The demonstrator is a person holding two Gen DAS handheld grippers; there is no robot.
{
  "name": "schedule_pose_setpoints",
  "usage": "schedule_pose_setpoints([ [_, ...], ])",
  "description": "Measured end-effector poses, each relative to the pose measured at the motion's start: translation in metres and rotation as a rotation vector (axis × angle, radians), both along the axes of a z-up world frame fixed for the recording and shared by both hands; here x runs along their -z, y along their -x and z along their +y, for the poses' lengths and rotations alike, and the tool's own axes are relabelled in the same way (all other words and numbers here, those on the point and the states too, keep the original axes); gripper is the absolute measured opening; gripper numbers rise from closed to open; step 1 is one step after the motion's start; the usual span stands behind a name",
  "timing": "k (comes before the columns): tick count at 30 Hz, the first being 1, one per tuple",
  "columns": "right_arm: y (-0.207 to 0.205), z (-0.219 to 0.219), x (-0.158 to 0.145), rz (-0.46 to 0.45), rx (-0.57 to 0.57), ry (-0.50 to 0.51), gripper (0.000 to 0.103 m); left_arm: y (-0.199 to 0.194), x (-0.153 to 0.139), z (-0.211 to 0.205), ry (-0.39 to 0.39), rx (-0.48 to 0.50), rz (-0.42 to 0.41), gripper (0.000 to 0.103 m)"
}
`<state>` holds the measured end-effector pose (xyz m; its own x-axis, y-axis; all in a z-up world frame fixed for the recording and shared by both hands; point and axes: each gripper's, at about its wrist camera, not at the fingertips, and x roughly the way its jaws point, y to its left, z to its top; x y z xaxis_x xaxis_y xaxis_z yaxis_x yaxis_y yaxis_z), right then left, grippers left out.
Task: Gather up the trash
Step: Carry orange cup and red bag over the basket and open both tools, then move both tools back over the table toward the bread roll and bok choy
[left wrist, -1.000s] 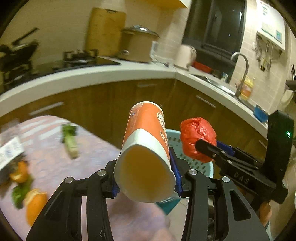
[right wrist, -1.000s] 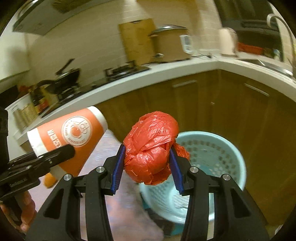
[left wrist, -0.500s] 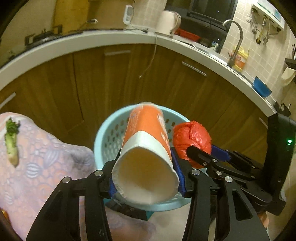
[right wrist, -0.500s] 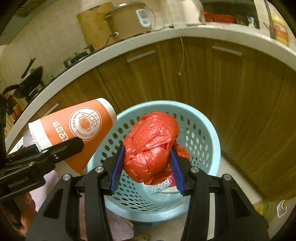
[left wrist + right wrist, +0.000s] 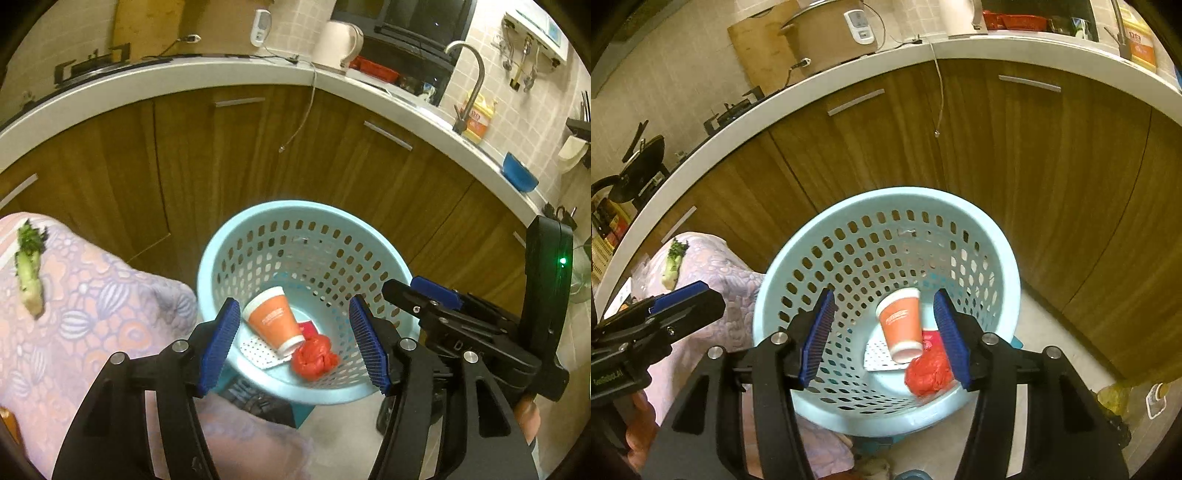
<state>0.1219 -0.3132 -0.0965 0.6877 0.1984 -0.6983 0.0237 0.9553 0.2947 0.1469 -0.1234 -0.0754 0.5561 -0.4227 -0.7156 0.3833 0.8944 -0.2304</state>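
A light blue perforated basket (image 5: 258,229) (image 5: 812,251) stands on the floor below both grippers. Inside it lie an orange paper cup (image 5: 275,325) (image 5: 901,326), a crumpled red plastic bag (image 5: 314,356) (image 5: 929,373) and a white perforated scrap (image 5: 256,349). My left gripper (image 5: 295,345) is open and empty above the basket. My right gripper (image 5: 884,334) is open and empty above it too, and shows at the right of the left wrist view (image 5: 421,295). A green vegetable stalk (image 5: 29,273) (image 5: 673,264) lies on the table.
The table with a pink patterned cloth (image 5: 92,314) sits left of the basket. Brown cabinets (image 5: 258,147) under a white counter (image 5: 221,70) curve behind. A sink tap (image 5: 469,85) and a blue bowl (image 5: 519,175) are on the counter at right.
Both grippers opened over the basket. The orange cup dropped from the left one and the red bag from the right one; both now lie in the basket.
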Motion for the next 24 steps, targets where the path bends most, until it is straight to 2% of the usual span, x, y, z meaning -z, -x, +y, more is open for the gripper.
schedule_pose_setpoints([
  [8,0.013,0.044,-0.038,-0.094,-0.115,-0.003,0.052,0.03,-0.029,0.049,0.065,-0.083,-0.066,0.06],
  [15,0.023,0.111,-0.059,-0.147,-0.257,0.015,0.052,0.068,-0.049,0.119,0.087,-0.231,-0.133,0.06],
  [17,0.025,0.136,-0.061,-0.157,-0.304,0.025,0.049,0.08,-0.052,0.144,0.082,-0.3,-0.141,0.06],
  [19,0.025,0.163,-0.061,-0.159,-0.358,0.037,0.04,0.094,-0.053,0.171,0.083,-0.365,-0.139,0.06],
  [21,0.024,0.182,-0.058,-0.155,-0.392,0.043,0.036,0.107,-0.05,0.195,0.086,-0.421,-0.135,0.06],
  [24,0.019,0.213,-0.052,-0.146,-0.446,0.052,0.032,0.124,-0.042,0.229,0.087,-0.503,-0.118,0.06],
])
